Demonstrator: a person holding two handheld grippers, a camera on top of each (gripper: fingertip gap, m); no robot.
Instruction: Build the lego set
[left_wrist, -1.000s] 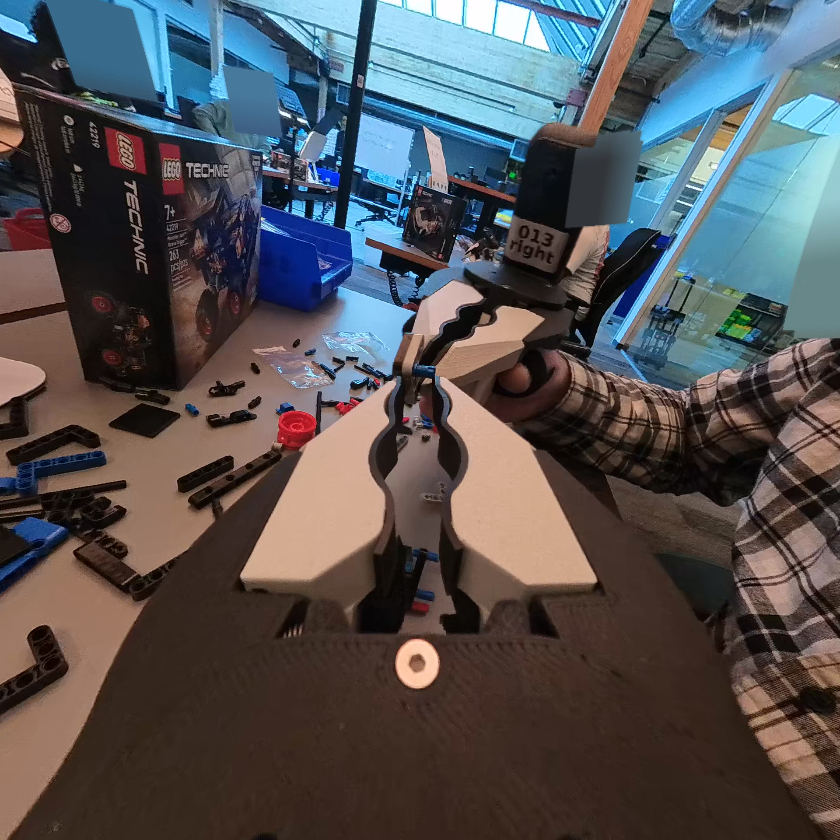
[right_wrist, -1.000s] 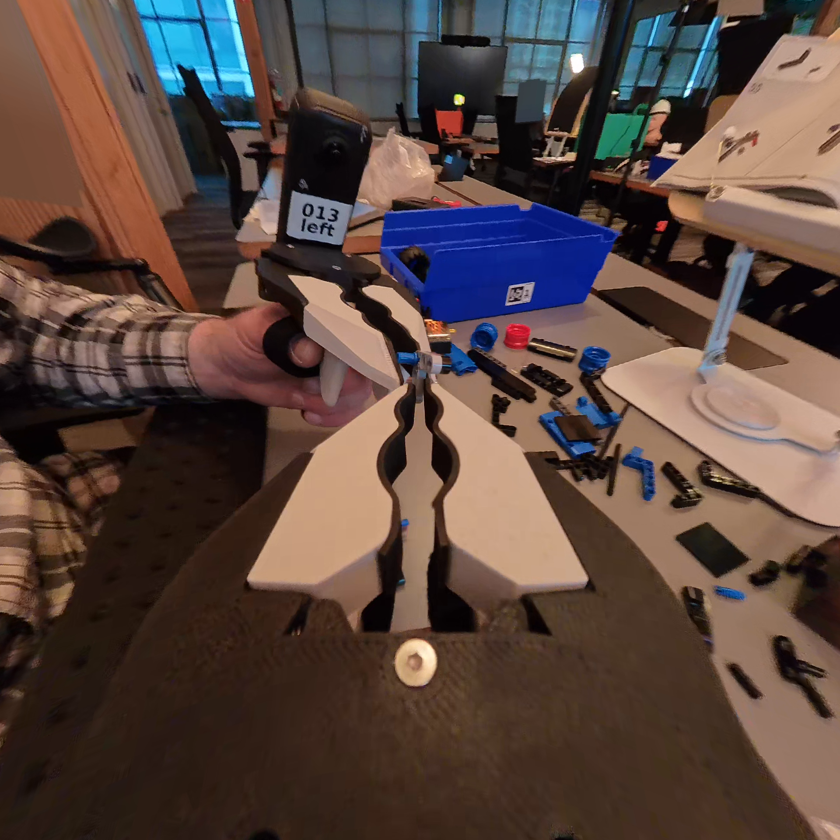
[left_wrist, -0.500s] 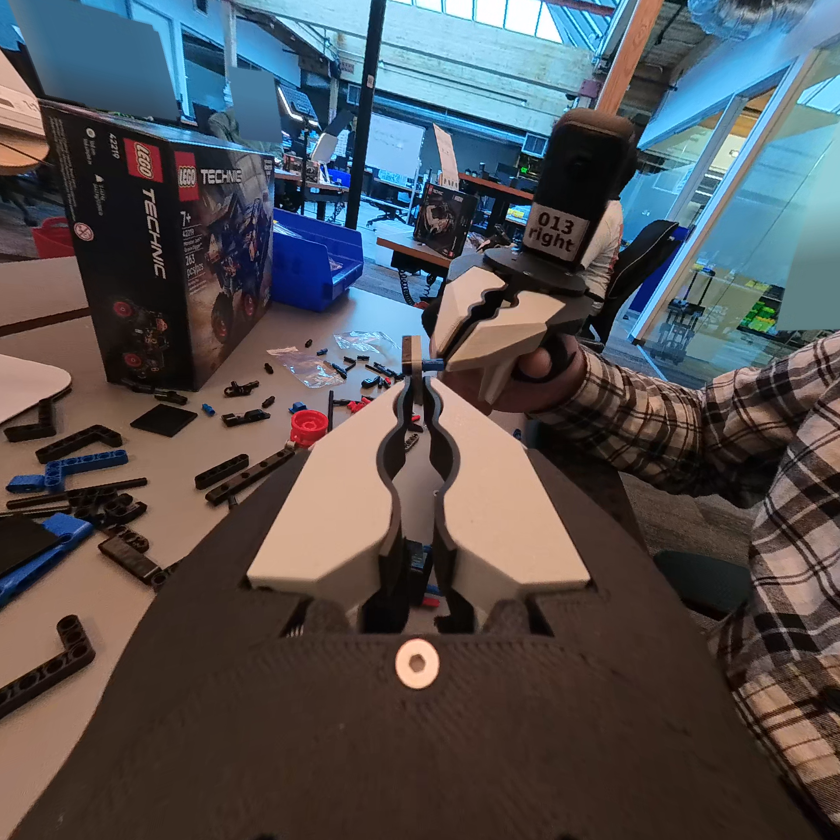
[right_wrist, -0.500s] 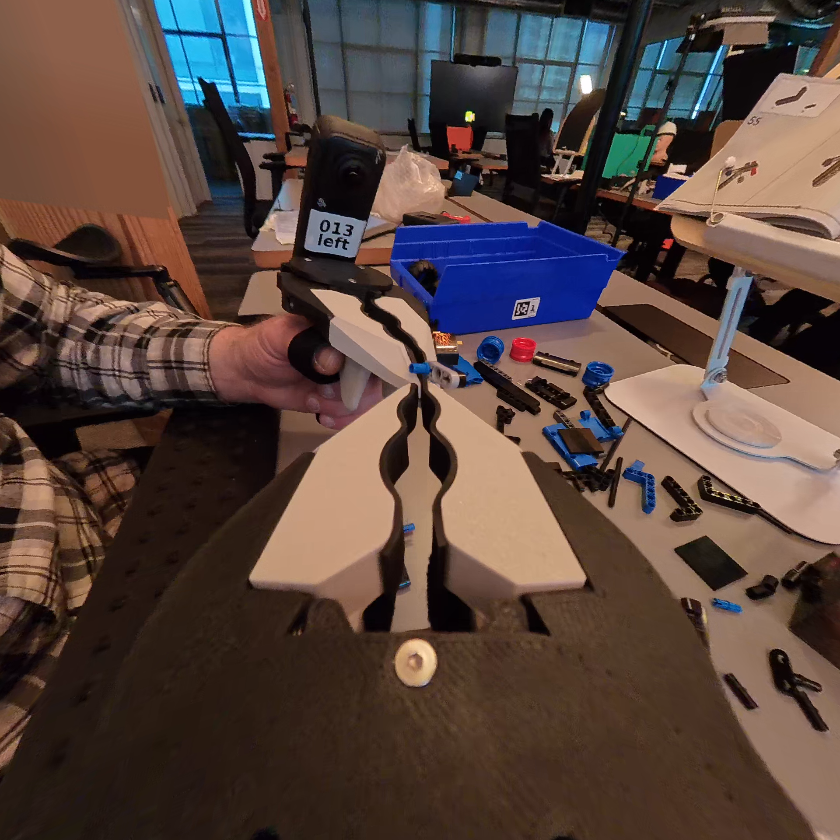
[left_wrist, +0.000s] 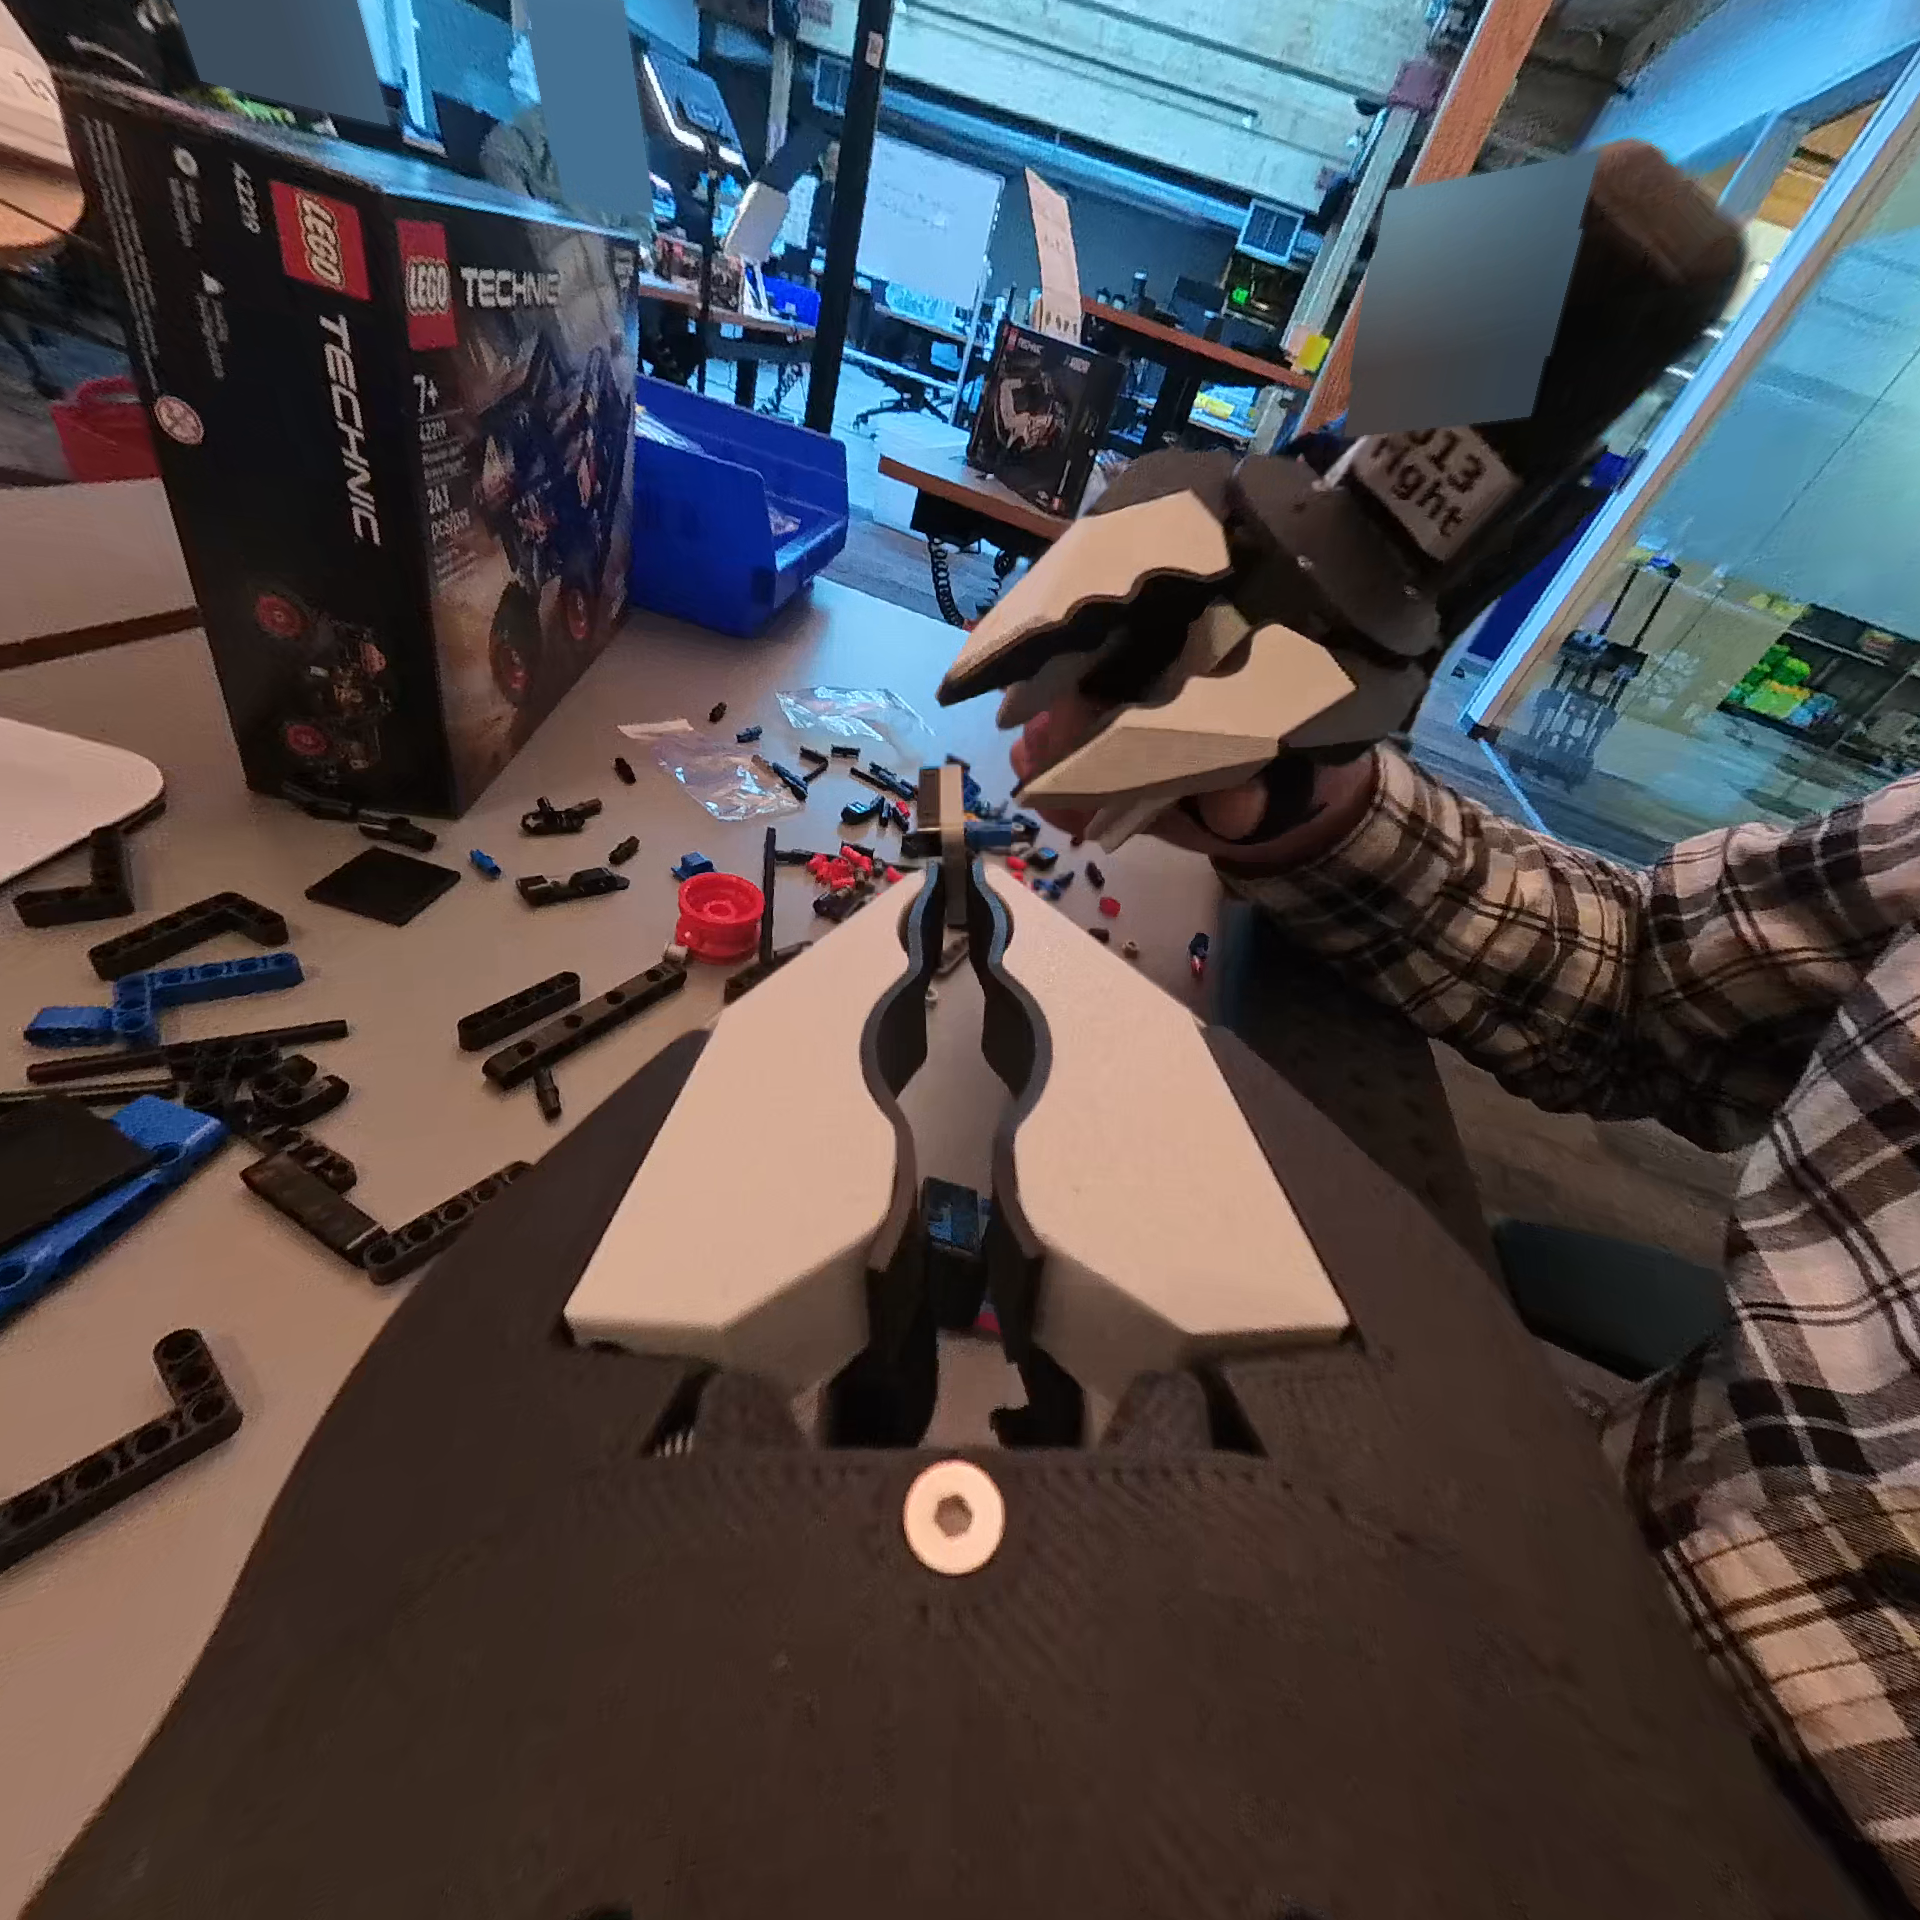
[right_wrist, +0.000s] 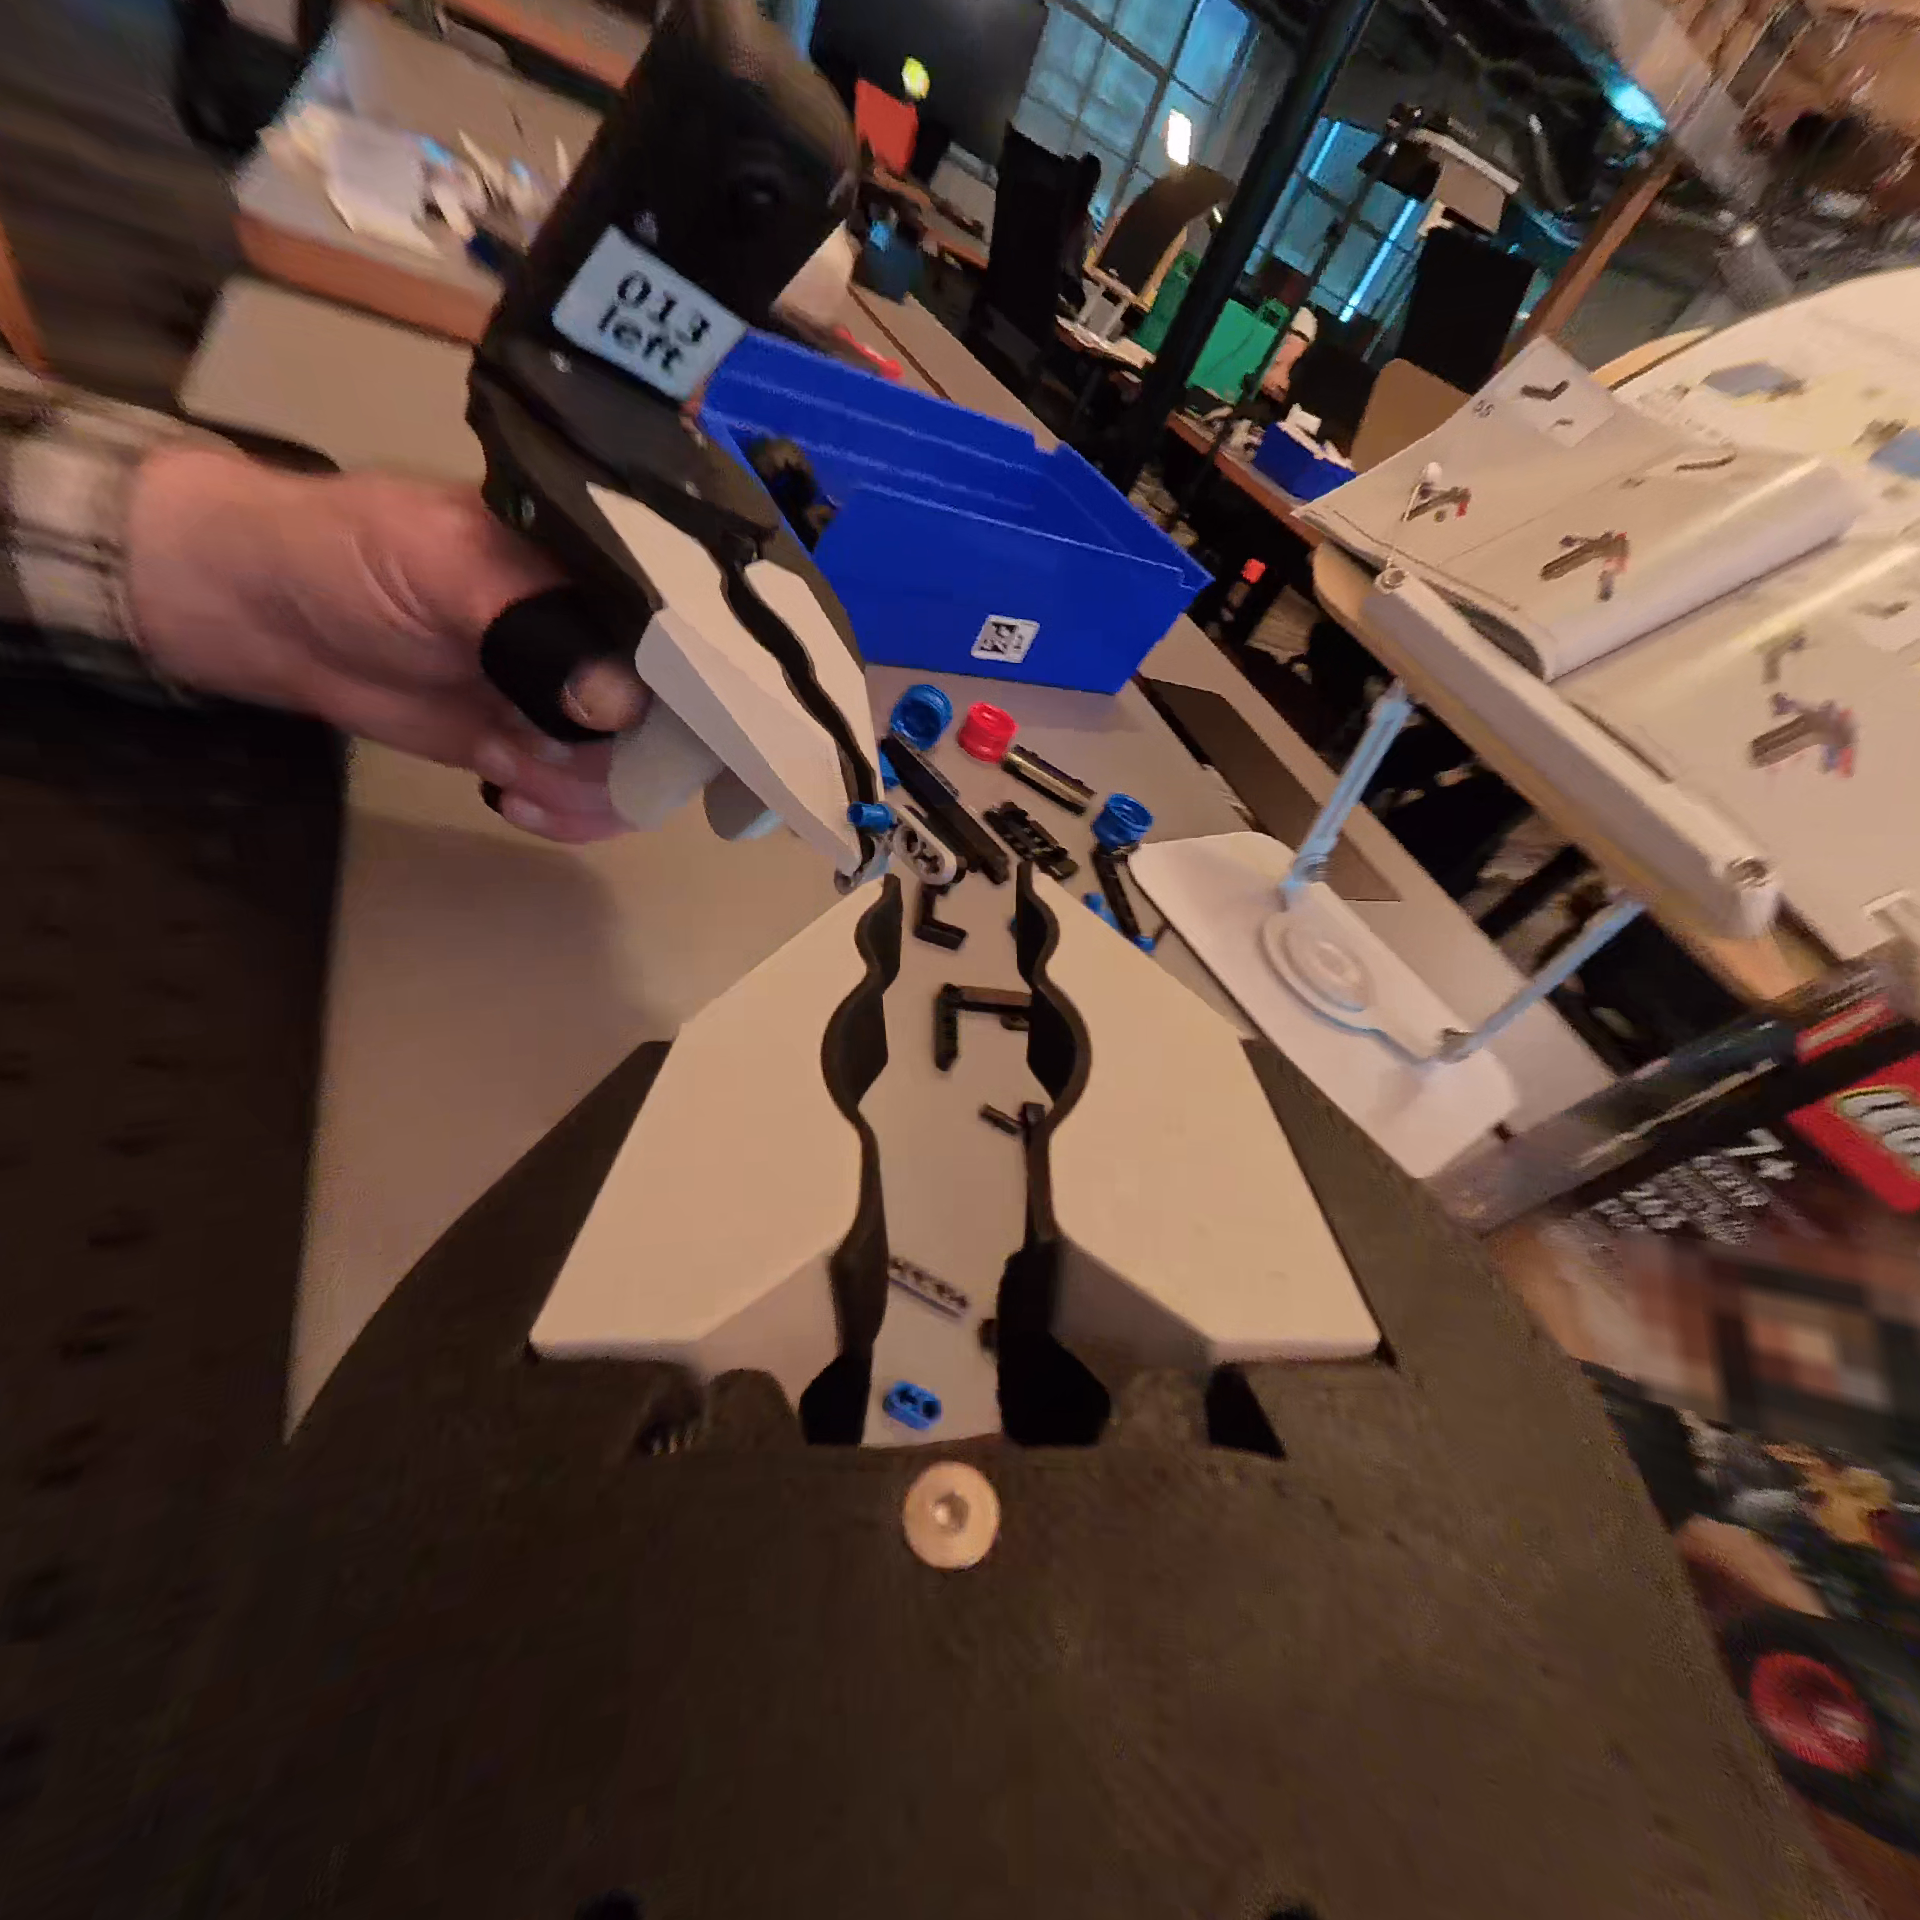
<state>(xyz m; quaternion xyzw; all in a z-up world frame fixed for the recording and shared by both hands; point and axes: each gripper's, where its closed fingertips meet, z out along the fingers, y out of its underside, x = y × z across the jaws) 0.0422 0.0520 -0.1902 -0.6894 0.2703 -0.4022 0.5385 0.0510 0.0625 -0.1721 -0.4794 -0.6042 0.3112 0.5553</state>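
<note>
The small grey beam (left_wrist: 940, 821) stands upright, off the desk, pinched at its lower end between the tips of the left tool (left_wrist: 945, 896), whose jaws are closed tight on it. In the blurred right wrist view a blue pin (right_wrist: 868, 816) sits at the beam's 10 o'clock end, seemingly plugged into it. The right tool (right_wrist: 956, 899) holds nothing; its jaws are parted. In the left wrist view it hangs at about 1 o'clock from the beam, close but apart from it.

Each tool carries a white printed tag on its black camera housing: one on the left tool (right_wrist: 644, 317), one on the right (left_wrist: 1423, 488).

On the grey desk (left_wrist: 686, 665) below, loose parts spread out. There is a red wheel hub (left_wrist: 717, 914) at 9 o'clock from the beam, black L-shaped beams (left_wrist: 187, 930) farther toward 9, and a clear plastic bag (left_wrist: 727, 774) at 10. The black set box (left_wrist: 395, 499), with red logo squares and white lettering, stands at 10 o'clock. A blue bin (right_wrist: 987, 561) beside it bears a small white code sticker (right_wrist: 1003, 639). At 2 o'clock in the right wrist view the open instruction booklet (right_wrist: 1558, 520) rests on a white stand (right_wrist: 1340, 956).
</note>
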